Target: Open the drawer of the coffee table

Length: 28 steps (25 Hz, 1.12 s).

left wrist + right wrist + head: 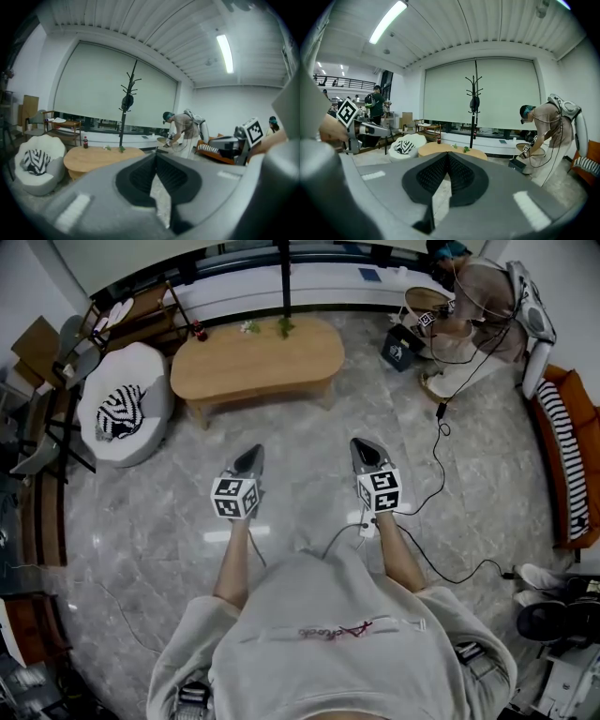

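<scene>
The oval wooden coffee table (258,360) stands ahead on the marble floor, some way beyond both grippers; its drawer does not show. It also appears low in the left gripper view as the table (101,157) and past the jaws in the right gripper view as the table (452,151). My left gripper (251,457) and right gripper (366,452) are held side by side above the floor, both pointing toward the table. Each has its jaws shut with nothing between them, as the left gripper (156,157) and the right gripper (447,157) show in their own views.
A white armchair (124,404) with a striped cushion sits left of the table. A coat stand (127,105) rises behind it. A person (483,306) bends over a small round table at the right, with a black box (400,345) and cables (441,442) on the floor. An orange sofa (572,460) lines the right edge.
</scene>
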Available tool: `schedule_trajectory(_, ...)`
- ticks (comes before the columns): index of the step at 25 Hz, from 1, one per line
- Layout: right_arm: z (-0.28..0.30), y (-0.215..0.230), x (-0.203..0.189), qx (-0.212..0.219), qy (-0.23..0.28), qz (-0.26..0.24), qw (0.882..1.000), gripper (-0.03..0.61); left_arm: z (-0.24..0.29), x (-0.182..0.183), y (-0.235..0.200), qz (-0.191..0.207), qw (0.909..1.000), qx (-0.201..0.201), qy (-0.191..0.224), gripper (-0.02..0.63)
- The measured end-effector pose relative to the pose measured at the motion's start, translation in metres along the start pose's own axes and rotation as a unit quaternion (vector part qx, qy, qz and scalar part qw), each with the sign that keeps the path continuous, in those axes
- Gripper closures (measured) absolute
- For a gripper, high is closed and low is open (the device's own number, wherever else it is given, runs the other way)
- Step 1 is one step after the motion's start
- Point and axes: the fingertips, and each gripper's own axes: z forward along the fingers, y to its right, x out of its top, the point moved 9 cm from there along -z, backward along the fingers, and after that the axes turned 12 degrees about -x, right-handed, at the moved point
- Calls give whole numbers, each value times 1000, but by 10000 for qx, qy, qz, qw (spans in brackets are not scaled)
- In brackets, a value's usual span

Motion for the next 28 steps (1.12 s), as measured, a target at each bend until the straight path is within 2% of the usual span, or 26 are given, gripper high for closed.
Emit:
schedule_trajectory(10, 48, -10, 16, -121, 11, 45, 9999, 574, 21, 18, -50, 31, 9999, -150, -37, 615)
schedule_trajectory(28, 77, -17, 17, -18, -72, 13, 10000, 575, 24, 15, -72, -60, 9998, -133, -126, 615)
